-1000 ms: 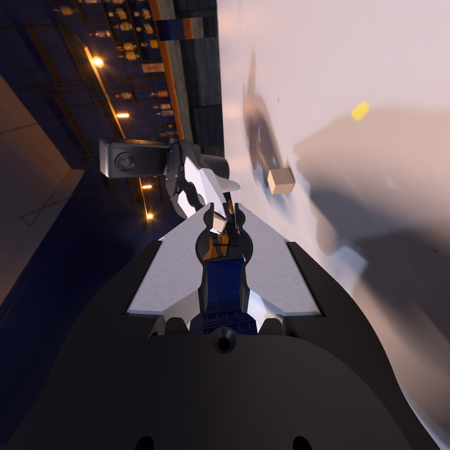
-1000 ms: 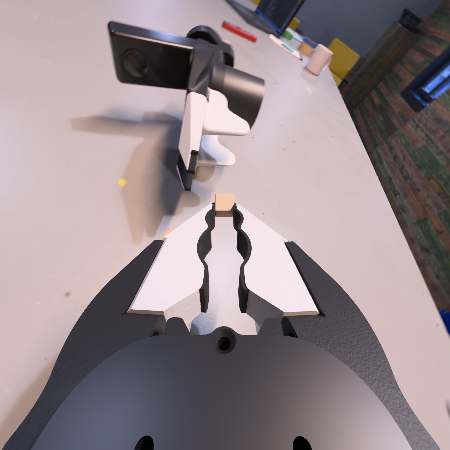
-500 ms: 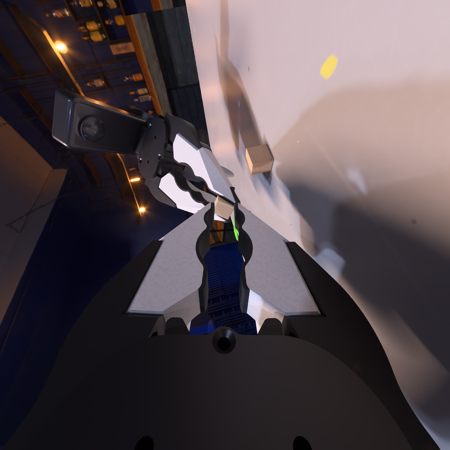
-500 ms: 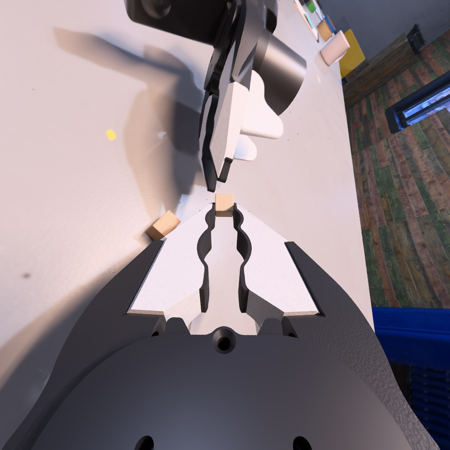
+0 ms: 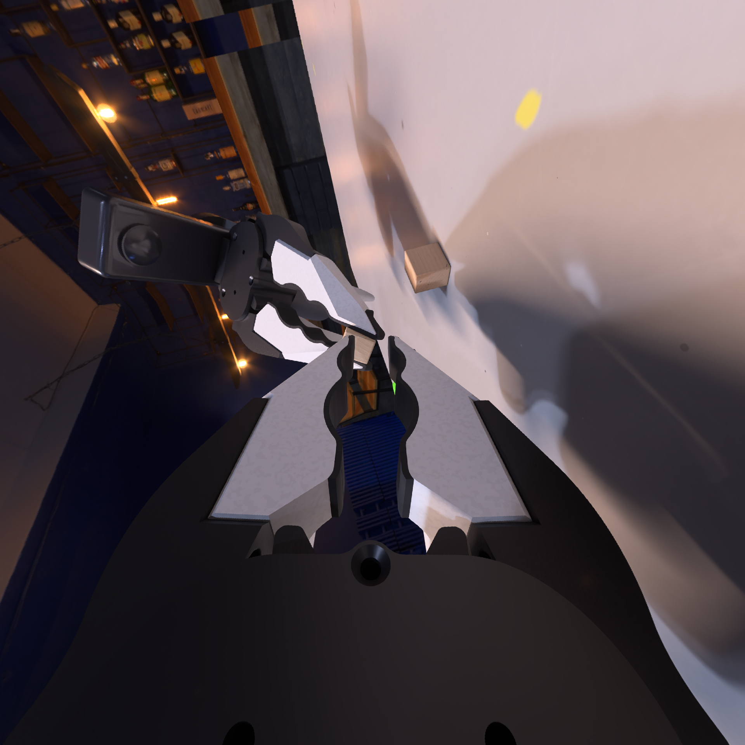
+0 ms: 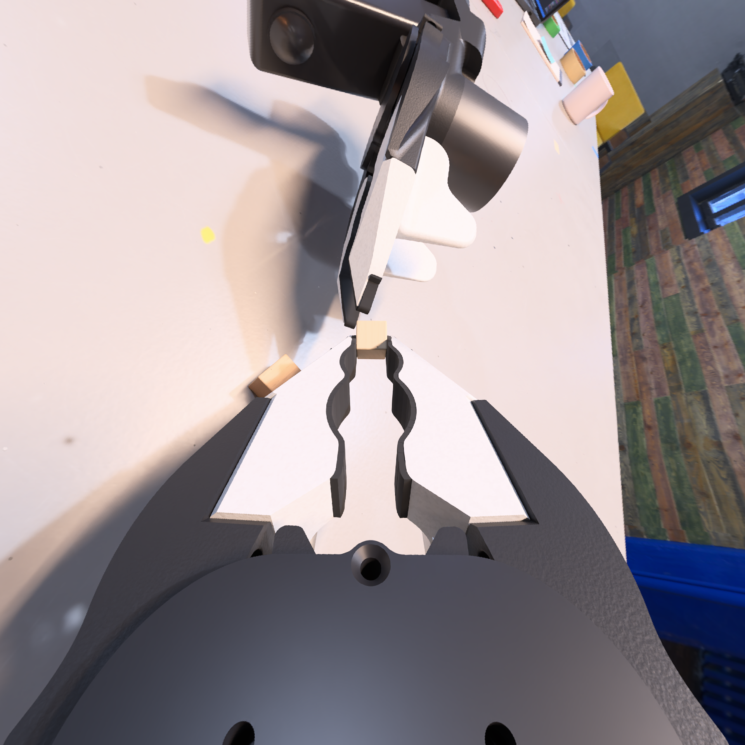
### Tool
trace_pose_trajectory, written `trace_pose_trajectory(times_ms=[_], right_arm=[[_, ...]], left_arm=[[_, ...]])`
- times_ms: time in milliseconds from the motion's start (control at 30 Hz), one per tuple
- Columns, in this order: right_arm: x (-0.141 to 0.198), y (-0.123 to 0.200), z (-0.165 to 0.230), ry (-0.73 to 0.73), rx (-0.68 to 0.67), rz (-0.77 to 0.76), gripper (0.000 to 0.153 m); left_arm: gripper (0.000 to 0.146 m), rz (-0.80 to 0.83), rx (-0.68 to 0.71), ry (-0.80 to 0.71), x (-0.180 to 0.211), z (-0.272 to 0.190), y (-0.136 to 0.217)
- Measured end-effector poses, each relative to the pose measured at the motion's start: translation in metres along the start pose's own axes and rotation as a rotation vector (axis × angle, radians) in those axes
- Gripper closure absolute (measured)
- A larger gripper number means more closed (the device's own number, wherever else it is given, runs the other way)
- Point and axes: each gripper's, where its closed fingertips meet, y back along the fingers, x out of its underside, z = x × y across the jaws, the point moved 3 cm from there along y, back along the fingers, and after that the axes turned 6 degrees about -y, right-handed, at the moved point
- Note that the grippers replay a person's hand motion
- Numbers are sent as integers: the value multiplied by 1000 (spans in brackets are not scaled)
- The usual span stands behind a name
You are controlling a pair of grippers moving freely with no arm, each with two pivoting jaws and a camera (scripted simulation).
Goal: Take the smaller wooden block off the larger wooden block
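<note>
My right gripper (image 6: pixel 371 342) is shut on the small wooden block (image 6: pixel 371 335) and holds it above the white table (image 6: pixel 121 161). The larger wooden block (image 6: pixel 274 375) lies on the table, down to the left of the right fingers, apart from the small one. In the left wrist view the larger block (image 5: pixel 427 266) shows on the table. My left gripper (image 5: pixel 369 342) is narrowly open; the small block (image 5: pixel 361 350) sits at its fingertips, against the left one, held by the right gripper (image 5: pixel 358 336). In the right wrist view the left gripper (image 6: pixel 356 316) comes from above, its tips at the small block's far edge.
A yellow spot (image 6: pixel 207 234) marks the table left of the grippers. A pink mug (image 6: pixel 586 98), a tan cup (image 6: pixel 572 66) and other small items stand at the far right end. The table's right edge (image 6: pixel 604 322) drops to a plank floor with a blue crate.
The right gripper lifted and tilted with the small block, bringing the larger block into its view. The left gripper closed in until its tips reach the small block, and its jaws widened slightly.
</note>
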Motion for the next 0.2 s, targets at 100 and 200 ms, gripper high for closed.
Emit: trace_pose_trajectory(times_ms=[100,200], right_arm=[[-1,-1,-1,-36,-38,-13,139],[-3,-1,-3,-80,-71,-34,139]], left_arm=[[130,-12,1,4,0,0,0],[130,-15,6,18,2,-1,0]])
